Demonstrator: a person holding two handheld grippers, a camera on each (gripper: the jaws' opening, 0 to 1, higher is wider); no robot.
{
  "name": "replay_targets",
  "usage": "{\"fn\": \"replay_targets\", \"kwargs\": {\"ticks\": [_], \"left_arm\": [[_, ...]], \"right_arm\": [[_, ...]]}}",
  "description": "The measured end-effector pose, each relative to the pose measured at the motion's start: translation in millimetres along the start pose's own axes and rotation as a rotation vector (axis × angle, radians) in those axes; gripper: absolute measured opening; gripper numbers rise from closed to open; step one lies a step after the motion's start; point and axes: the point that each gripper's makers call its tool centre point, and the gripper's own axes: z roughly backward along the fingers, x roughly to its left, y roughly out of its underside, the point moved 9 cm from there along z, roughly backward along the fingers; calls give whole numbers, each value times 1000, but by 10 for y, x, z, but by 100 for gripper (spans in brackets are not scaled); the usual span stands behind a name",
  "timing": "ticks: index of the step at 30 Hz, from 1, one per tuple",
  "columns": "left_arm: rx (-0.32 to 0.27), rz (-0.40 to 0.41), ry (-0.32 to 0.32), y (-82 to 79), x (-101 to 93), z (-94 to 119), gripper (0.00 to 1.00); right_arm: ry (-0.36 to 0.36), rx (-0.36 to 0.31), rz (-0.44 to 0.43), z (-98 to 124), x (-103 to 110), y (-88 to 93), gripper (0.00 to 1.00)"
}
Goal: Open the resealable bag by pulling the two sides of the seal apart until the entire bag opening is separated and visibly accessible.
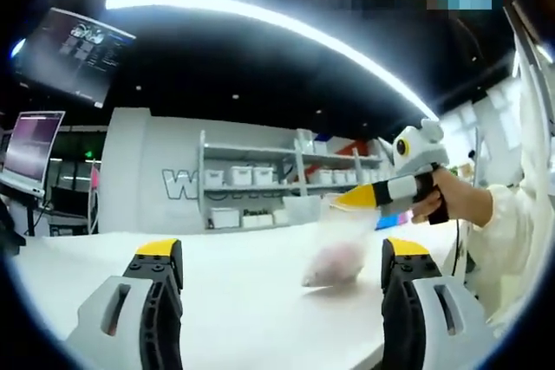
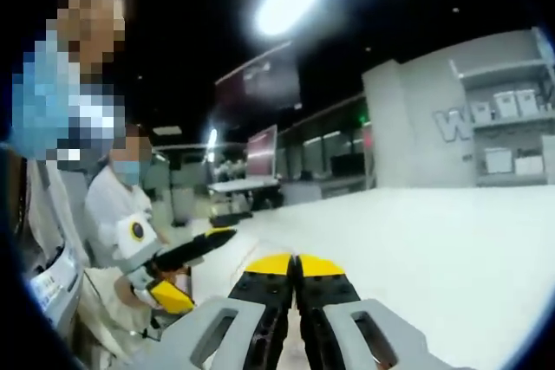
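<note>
A clear resealable bag [image 1: 336, 257] with something pinkish inside stands blurred on the white table [image 1: 225, 301]. In the left gripper view my right gripper [image 1: 347, 199] comes in from the right, held by a hand [image 1: 451, 201], and its yellow tip meets the bag's top edge. My left gripper [image 1: 282, 253] is wide open, its jaws on either side of the bag and nearer the camera. In the right gripper view my right gripper [image 2: 295, 264] has its jaws pressed together; the bag is hidden there. The left gripper [image 2: 198, 266] shows at the left, open.
White shelves with boxes [image 1: 260, 188] line the far wall, and monitors [image 1: 30, 149] stand at the far left. A person in a white coat [image 2: 113, 214] is close at the left of the right gripper view. The table [image 2: 434, 249] stretches wide to the right.
</note>
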Motion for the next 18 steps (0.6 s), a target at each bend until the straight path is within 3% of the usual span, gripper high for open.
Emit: {"fn": "replay_targets", "kwargs": {"ticks": [18], "left_arm": [[-5, -4, -13, -5, 15, 52, 93]], "right_arm": [[-29, 1, 92, -74, 106, -186, 0]]}}
